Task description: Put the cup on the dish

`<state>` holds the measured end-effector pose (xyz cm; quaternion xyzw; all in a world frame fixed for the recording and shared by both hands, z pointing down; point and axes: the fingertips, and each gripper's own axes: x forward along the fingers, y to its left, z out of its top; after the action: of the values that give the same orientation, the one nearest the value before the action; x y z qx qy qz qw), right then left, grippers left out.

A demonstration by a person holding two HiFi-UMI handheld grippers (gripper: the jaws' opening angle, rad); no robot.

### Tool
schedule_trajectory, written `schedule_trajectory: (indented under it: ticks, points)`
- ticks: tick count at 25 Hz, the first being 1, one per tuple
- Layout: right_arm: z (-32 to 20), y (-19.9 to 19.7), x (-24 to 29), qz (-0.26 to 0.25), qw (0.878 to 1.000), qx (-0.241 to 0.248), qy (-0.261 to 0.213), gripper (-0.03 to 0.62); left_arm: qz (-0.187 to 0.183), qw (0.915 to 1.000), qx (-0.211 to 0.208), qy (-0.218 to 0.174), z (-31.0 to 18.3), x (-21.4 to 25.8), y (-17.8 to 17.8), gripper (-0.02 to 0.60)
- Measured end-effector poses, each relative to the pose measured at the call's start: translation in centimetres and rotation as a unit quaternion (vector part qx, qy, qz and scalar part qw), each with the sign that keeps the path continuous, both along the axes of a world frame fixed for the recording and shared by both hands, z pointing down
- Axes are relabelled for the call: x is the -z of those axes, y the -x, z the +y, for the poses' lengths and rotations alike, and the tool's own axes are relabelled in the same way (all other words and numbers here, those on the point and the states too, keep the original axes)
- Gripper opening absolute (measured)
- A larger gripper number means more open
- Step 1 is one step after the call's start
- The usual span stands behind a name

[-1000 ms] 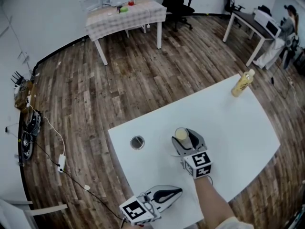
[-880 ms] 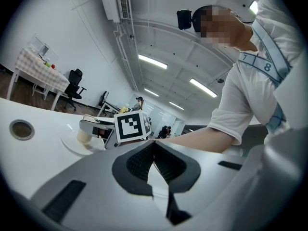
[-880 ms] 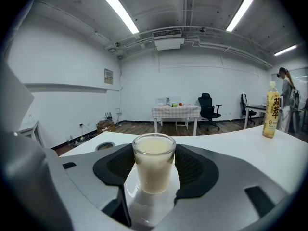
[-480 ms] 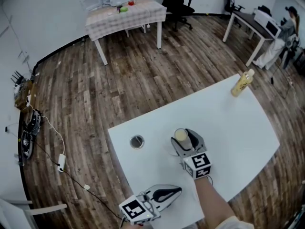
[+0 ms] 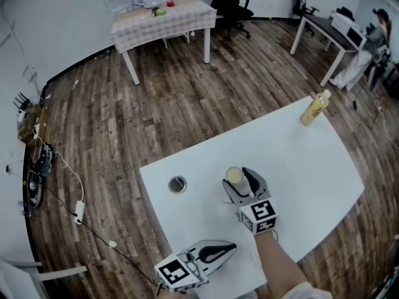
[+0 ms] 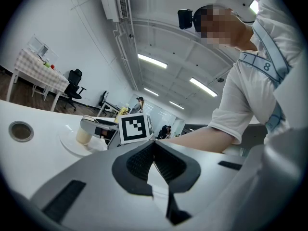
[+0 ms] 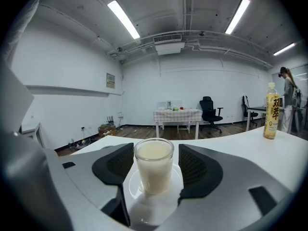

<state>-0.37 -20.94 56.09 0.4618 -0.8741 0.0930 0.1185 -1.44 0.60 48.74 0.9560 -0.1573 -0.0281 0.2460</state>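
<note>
The cup [image 7: 153,170] already stands on the dish [image 7: 133,185], so the right tongs [image 7: 155,161] flank it released. The left tongs [image 6: 154,160] wait clenched and empty at seven o'clock.

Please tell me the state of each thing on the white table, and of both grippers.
cup: upright, nearly full of pale liquid, standing on the dish.
dish: flat on the table, under the cup.
right gripper: open, fingers either side of the cup.
left gripper: shut, empty.
bottle: upright.
</note>
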Motion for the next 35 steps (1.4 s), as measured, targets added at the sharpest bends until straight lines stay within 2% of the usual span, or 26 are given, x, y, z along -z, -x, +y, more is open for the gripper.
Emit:
schedule_trajectory:
  ticks: [27, 32, 35]
  points:
    - [3.2, -1.7, 2.4, -0.005, 1.000, -0.005, -0.015, 0.288, -0.002, 0.9998, -0.017, -0.007, 1.2, 0.6, -1.7, 0.003]
    - [3.9, -2.1, 3.2, 0.000, 1.000, -0.005, -0.021, 0.237, -0.003, 0.9998, -0.020, -0.008, 1.4, 0.8, -2.0, 0.003]
    - [4.2, -2.5, 3.4, 0.006, 1.000, -0.013, -0.025, 0.168, -0.003, 0.9997, -0.021, -0.007, 1.5, 0.9, -2.1, 0.002]
